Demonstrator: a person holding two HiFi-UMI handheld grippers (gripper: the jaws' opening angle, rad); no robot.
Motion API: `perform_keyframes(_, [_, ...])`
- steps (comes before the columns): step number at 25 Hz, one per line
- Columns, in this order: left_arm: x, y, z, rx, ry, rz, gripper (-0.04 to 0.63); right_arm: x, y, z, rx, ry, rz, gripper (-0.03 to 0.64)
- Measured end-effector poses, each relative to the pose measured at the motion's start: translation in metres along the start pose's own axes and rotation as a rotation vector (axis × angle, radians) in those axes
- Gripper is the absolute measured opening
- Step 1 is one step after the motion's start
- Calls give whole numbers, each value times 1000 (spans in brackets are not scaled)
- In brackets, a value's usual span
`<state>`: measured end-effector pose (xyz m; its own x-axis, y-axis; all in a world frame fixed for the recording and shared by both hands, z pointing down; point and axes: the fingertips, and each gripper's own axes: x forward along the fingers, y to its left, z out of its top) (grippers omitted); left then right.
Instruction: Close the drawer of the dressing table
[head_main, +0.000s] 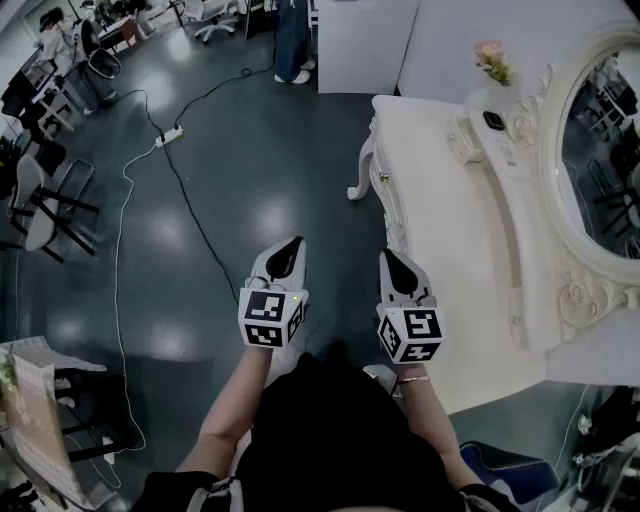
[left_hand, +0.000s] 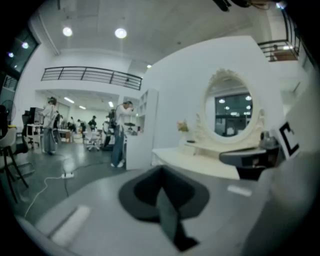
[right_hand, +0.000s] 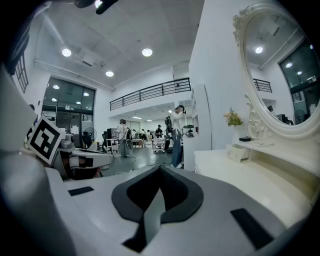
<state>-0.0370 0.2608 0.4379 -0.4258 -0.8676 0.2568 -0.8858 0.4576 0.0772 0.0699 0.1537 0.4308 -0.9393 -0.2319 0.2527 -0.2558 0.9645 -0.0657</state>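
left gripper (head_main: 291, 246): jaws together, empty | right gripper (head_main: 391, 256): jaws together, empty, dressing table (head_main: 450, 250) edge just to its right | drawer (head_main: 464, 141): seemingly ajar, ahead-right of right gripper | method: push its front squarely with closed tips

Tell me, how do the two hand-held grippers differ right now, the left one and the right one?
The left gripper hangs over dark floor, well clear of the furniture, while the right gripper is close by the dressing table's front edge. In the head view the left gripper's tip leans rightward and the right gripper's leans leftward, so they converge slightly. Both have their jaws shut on nothing.
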Motion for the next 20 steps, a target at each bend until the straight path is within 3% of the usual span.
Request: perform_keyframes(20, [17, -10, 3, 24, 1, 20, 8, 7, -15, 8, 9, -34, 40, 5])
